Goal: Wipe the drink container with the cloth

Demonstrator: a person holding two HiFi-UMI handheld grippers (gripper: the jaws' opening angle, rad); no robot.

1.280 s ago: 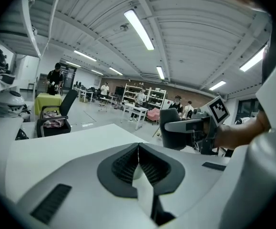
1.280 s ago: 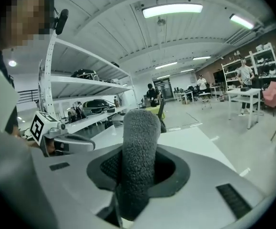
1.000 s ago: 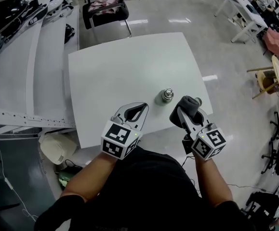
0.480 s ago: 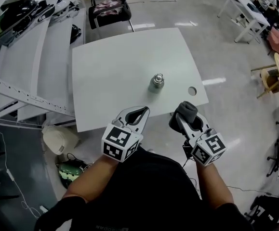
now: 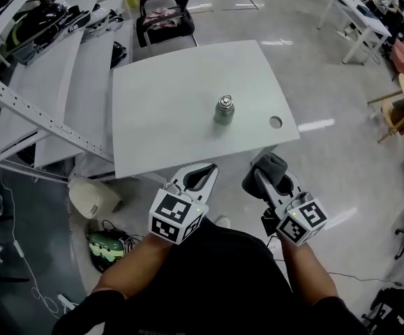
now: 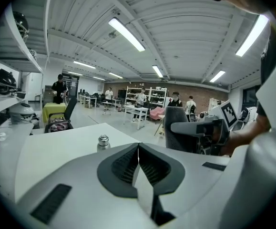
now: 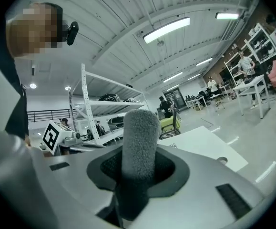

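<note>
Head view looks down on the white tabletop point(image 5: 160, 117), with both my grippers held off its near edge. My left gripper point(image 5: 208, 167) is clenched on nothing. My right gripper point(image 5: 266, 176) grasps the grey cloth point(image 5: 271, 165). The drink container point(image 5: 224, 109) stands upright, nearer the tabletop's right edge than its left.

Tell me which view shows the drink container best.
Head view: the drink container stands whole and unobstructed on the white table. The left gripper view shows only its small, distant top; the right gripper view does not clearly show it.
</note>
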